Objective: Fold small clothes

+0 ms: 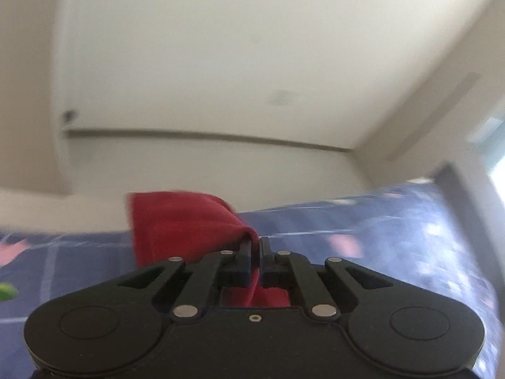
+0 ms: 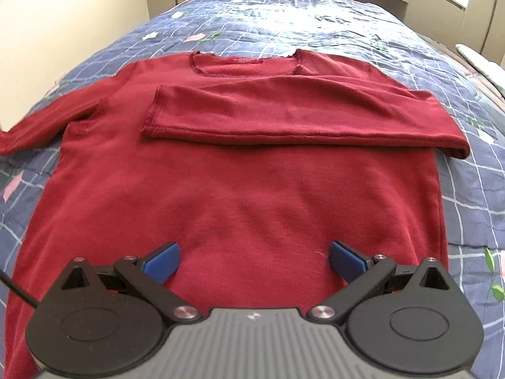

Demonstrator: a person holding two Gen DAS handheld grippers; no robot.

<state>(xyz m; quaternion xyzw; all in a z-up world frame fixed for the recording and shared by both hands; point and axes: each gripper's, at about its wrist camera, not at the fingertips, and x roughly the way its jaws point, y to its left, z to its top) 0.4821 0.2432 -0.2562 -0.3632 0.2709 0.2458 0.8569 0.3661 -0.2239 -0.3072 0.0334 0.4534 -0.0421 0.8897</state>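
Right wrist view shows the dark red long-sleeved knit jersey top [image 2: 240, 170] spread flat on the bed with the blue checked quilt [image 2: 467, 189], its body directly ahead of and beneath the right gripper [image 2: 252, 262], whose blue-padded jaws stand wide apart with nothing between them, hovering just above the lower part of the top. One sleeve is already folded across the chest, well ahead of the jaws, and lies there as a flat double layer with a stitched cuff; the other sleeve trails off to the left of the jaws across the quilt. In the left wrist view the left gripper [image 1: 256, 249] has its black jaws closed tight on a pinch of the same red cloth, which drapes ahead and to the left of them in a loose hanging fold. The fabric looks light, soft and limp, with a fine ribbed weave; it will likely sag and crease wherever it is not supported, and thin layers could slip apart. Hemmed edges, cuffs and seams look like the firmest places to grip, so a pinch at the cuff or hem corner seems best.
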